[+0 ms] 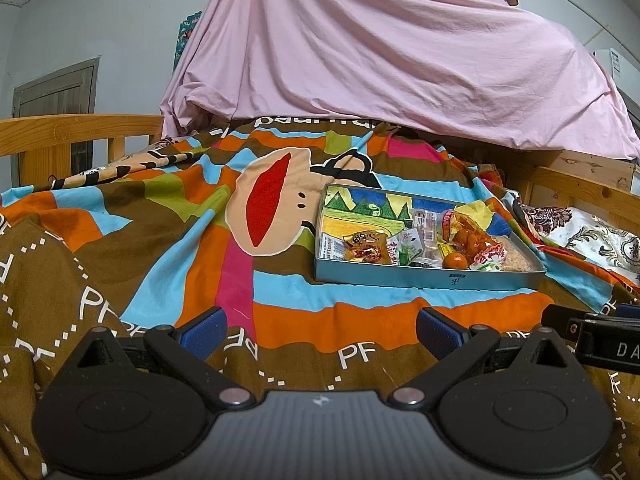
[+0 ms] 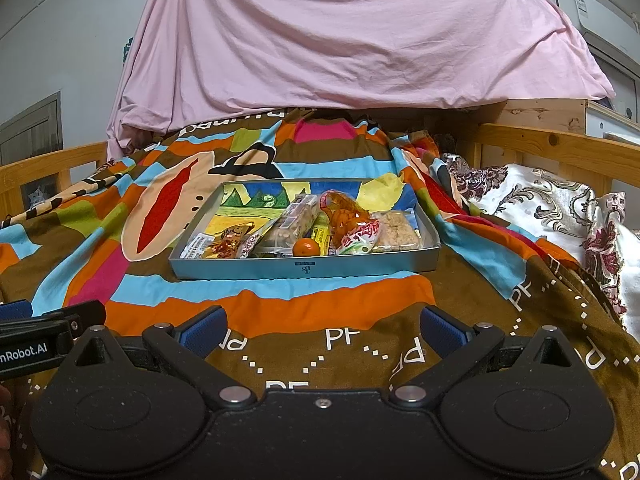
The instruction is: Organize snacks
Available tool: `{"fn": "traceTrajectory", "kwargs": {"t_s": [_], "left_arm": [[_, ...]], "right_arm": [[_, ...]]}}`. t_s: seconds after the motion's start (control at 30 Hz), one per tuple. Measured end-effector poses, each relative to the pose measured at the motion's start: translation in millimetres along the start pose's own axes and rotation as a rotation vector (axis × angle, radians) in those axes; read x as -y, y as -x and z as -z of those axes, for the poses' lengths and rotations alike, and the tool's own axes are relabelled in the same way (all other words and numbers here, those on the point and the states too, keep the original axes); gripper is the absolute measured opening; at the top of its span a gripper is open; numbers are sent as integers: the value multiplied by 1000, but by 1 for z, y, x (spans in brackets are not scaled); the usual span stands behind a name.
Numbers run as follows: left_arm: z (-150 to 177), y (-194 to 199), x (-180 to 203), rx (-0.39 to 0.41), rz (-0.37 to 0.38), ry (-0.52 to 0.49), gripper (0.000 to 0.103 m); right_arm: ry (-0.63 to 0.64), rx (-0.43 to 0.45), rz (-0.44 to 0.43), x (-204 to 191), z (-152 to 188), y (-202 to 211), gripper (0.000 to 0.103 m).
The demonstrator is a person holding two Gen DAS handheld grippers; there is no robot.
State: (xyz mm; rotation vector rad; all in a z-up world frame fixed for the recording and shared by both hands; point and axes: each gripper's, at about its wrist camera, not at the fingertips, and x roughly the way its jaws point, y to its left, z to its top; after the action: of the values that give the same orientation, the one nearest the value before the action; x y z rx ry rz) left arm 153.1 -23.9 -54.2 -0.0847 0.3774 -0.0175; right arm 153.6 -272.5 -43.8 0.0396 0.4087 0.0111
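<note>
Snacks (image 2: 304,228) lay heaped in the grey tray (image 2: 304,269) on the striped bedspread (image 2: 280,304), well ahead of my left gripper (image 1: 318,330) and right gripper (image 2: 322,328), both spread wide and empty, so sorting seemed either pending or finished.

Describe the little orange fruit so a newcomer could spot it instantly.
Find the shallow grey tray lying on the colourful striped bedspread. Look along its near wall, about midway, among the snack packets. The small orange fruit sits there: the only round, unwrapped item, unlike the crinkly wrappers beside it.
</note>
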Motion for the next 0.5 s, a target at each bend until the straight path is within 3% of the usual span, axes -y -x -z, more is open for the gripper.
{"fn": "traceTrajectory", "kwargs": {"t_s": [0.5], "left_arm": [[-1,3,1,12,-19,4,103]], "right_arm": [[0,-1,0,0,0,0,102]]}}
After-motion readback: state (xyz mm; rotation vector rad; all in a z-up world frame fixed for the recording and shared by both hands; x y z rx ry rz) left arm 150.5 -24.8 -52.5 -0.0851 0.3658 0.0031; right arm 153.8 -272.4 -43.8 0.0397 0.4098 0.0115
